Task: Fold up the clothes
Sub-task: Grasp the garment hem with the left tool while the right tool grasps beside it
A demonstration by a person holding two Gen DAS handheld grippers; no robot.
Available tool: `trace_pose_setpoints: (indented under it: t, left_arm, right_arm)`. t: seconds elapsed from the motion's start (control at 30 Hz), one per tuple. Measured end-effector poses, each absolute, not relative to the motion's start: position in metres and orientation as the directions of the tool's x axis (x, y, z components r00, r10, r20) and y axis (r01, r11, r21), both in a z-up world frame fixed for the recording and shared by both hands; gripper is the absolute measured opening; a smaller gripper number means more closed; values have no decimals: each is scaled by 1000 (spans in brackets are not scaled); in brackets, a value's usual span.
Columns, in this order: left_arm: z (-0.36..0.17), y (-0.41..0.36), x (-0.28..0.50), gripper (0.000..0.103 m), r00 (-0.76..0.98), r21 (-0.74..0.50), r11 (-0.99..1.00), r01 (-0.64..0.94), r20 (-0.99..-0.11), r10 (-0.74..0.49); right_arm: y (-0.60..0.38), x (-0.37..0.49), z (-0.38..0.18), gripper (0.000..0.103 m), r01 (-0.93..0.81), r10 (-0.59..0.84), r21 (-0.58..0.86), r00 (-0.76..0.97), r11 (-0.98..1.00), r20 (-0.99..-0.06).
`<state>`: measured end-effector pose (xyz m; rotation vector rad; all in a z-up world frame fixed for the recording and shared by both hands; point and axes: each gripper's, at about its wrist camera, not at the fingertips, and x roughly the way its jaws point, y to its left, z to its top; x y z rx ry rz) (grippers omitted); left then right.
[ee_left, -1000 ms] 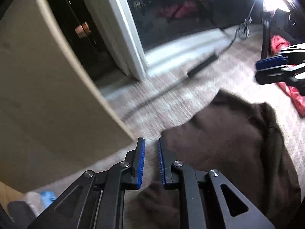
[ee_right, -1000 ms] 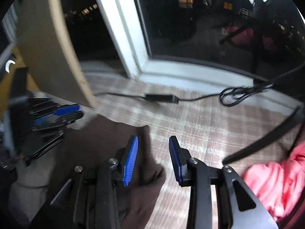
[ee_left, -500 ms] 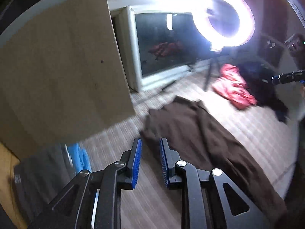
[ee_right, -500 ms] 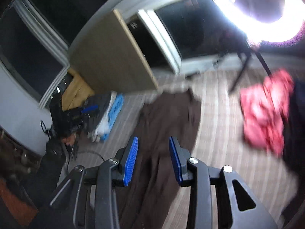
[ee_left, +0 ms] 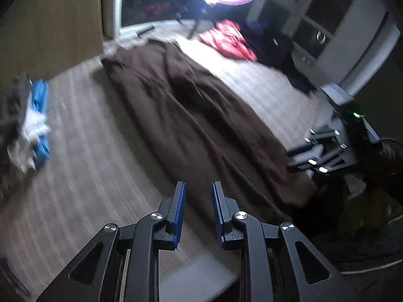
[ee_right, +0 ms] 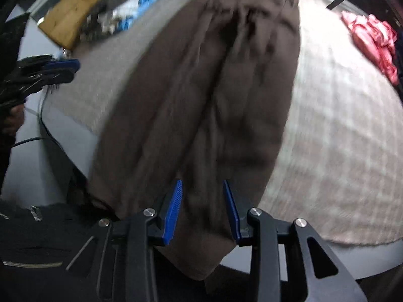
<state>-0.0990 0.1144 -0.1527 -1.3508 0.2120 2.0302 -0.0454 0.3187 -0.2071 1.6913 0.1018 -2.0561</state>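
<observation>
- Left gripper: raised clear of the brown trousers, jaws narrowly parted, holding nothing, aimed along the trousers' near left edge.
- Right gripper: above the trousers' near end, jaws wide apart, empty.
- Brown trousers: laid lengthwise on the checked bed cover, near end overhanging its edge.
- Pink garment: beyond the trousers, far right.
- Blue and white clothes: left of the trousers.

My left wrist cam looks down along the brown garment from its near-left side, fairly high. My right cam looks down its length, closer. Both share garment, pink clothes, blue pile.
</observation>
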Motion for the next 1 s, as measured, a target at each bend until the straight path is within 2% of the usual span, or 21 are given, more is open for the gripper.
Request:
trace_pose_setpoints:
  t: [0.17, 0.27, 0.33, 0.37, 0.4, 0.5, 0.63, 1.0]
  left_arm:
    - [-191, 142, -41, 20, -198, -203, -784, -586, -903, 382]
    - [-208, 150, -24, 20, -207, -170, -831, -529, -924, 321]
    - [-216, 150, -19, 24, -221, -151, -867, -474, -933, 283]
    - [-218, 148, -18, 26, -223, -153, -882, -445, -935, 275]
    - [-221, 147, -18, 27, -224, -158, -895, -416, -937, 269]
    - [-223, 146, -15, 28, -221, -183, -915, -361, -936, 274]
    - [-224, 151, -12, 40, -204, -204, -919, -337, -937, 283]
    - [-237, 160, -18, 44, -148, -222, -924, -311, -949, 278]
  right_arm:
    - [316, -7, -226, 34, 493, -190, 85, -166, -866, -968]
    - [332, 3, -216, 34, 460, -186, 81, -187, -884, -964]
    - [346, 1, -208, 35, 394, -223, 117, -236, -912, -946]
    - [354, -2, -205, 43, 351, -243, 143, -260, -925, -934]
    - [358, -3, -208, 44, 324, -259, 170, -254, -931, -932]
    - [361, -4, -222, 44, 277, -295, 229, -229, -933, -928]
    - [354, 4, -236, 44, 261, -311, 254, -207, -931, -928]
    - [341, 1, -241, 46, 231, -288, 240, -203, -943, -936]
